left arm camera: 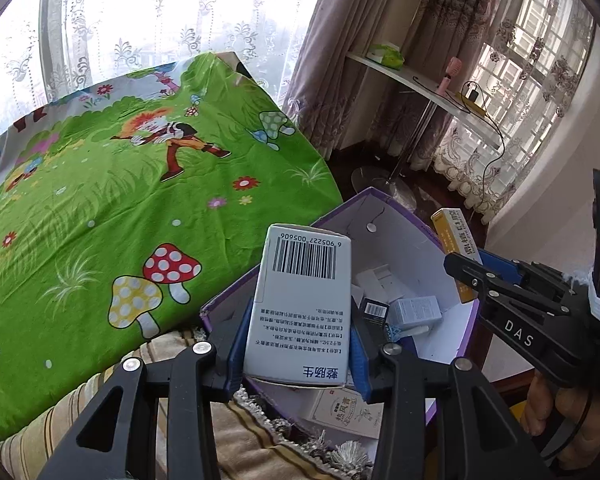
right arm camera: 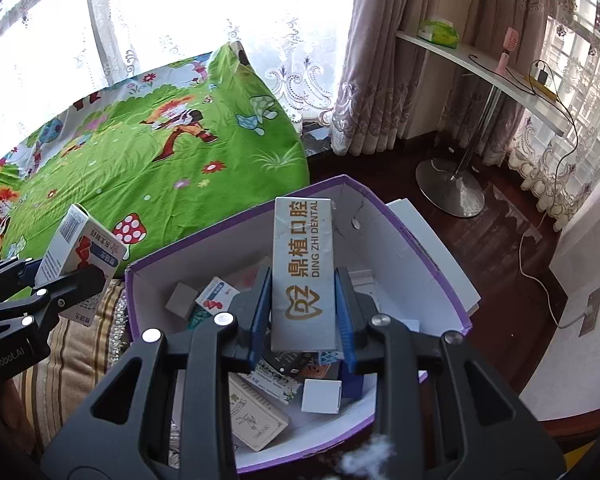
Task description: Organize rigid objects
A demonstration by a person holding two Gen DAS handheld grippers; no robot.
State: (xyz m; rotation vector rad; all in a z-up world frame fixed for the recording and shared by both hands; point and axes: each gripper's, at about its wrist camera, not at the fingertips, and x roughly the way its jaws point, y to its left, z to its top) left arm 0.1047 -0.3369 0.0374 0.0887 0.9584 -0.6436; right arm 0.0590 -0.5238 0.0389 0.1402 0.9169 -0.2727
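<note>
My left gripper (left arm camera: 296,344) is shut on a white medicine box (left arm camera: 300,304) with a barcode, held over the near left edge of a purple cardboard box (left arm camera: 396,216). It also shows in the right wrist view (right arm camera: 74,252). My right gripper (right arm camera: 302,320) is shut on a grey Ding Zhi Dental box (right arm camera: 303,272), held above the purple box (right arm camera: 432,264). That dental box shows its yellow side in the left wrist view (left arm camera: 456,240). Several small cartons (right arm camera: 256,412) lie inside the purple box.
A bed with a green cartoon sheet (left arm camera: 120,200) lies to the left. A striped fringed cushion (right arm camera: 80,356) sits under the purple box. A white shelf table (right arm camera: 480,68) on a metal stand (right arm camera: 448,184) is at the right, with a cable on the dark wood floor.
</note>
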